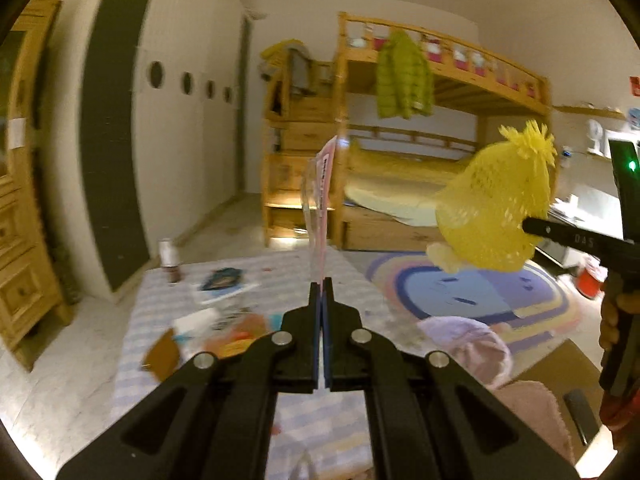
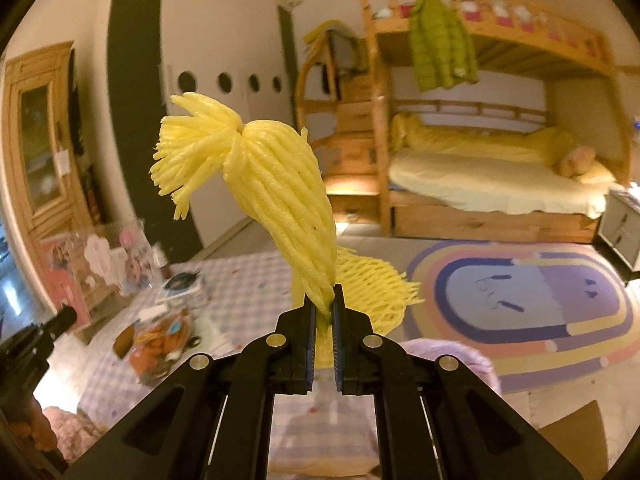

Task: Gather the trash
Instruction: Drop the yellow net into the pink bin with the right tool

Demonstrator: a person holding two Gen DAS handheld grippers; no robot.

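My left gripper (image 1: 322, 286) is shut on a thin clear plastic wrapper with pink print (image 1: 319, 200), held upright above the checked cloth (image 1: 352, 280). My right gripper (image 2: 323, 300) is shut on a yellow foam fruit net (image 2: 276, 184), held up in the air. The net also shows in the left wrist view (image 1: 496, 208) at the right, with the right gripper's fingers (image 1: 560, 232) on it. In the right wrist view the left gripper shows at the far left edge and the wrapper (image 2: 132, 256) in it is seen broadside.
The checked cloth holds a small bottle (image 1: 170, 260), a booklet (image 1: 222, 282), orange and white wrappers (image 2: 158, 340) and a brown card (image 1: 162, 354). A lilac cloth (image 1: 472, 344), a rainbow rug (image 2: 532, 304), a bunk bed (image 2: 496, 184) and a wooden cabinet (image 1: 20, 240) surround it.
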